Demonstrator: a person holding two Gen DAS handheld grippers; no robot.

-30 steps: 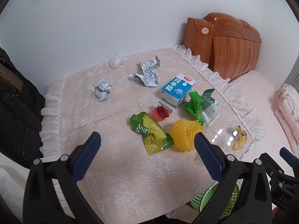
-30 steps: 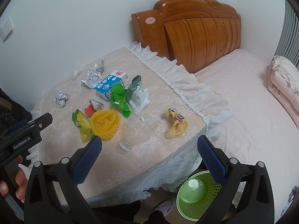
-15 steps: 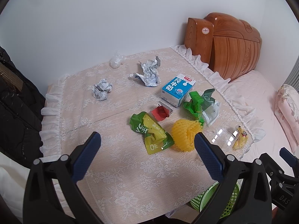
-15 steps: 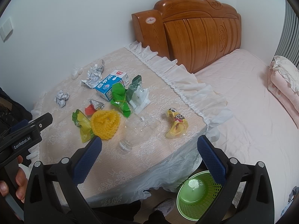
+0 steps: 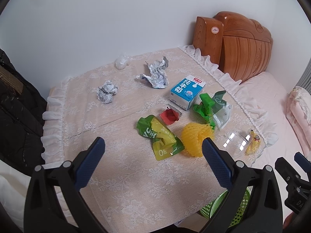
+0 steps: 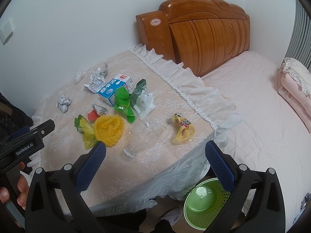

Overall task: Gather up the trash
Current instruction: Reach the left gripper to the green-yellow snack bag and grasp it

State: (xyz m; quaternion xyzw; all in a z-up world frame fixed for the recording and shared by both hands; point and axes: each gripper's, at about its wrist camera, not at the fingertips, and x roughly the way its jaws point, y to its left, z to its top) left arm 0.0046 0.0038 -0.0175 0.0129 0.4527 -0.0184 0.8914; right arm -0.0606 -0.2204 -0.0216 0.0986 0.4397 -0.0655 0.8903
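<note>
Trash lies on the lace-covered table [image 5: 116, 174]: a blue milk carton [image 5: 187, 91], a yellow foam net [image 5: 196, 138], a green-yellow wrapper [image 5: 161, 136], a red wrapper [image 5: 170, 115], green bags [image 5: 209, 106], a clear plastic bottle [image 6: 144, 136], a yellow cartoon wrapper [image 6: 183, 130] and crumpled papers [image 5: 107, 94]. A green bin [image 6: 206, 202] stands on the floor below the table's edge. My left gripper [image 5: 153, 155] is open and empty above the table's near side. My right gripper [image 6: 155, 159] is open and empty above the table's front edge.
A wooden headboard [image 6: 204, 31] and a pink bed [image 6: 262, 101] lie to the right. A dark coat [image 5: 15, 106] hangs at the left. A white wall [image 5: 116, 19] backs the table. The left gripper's body shows in the right wrist view [image 6: 25, 145].
</note>
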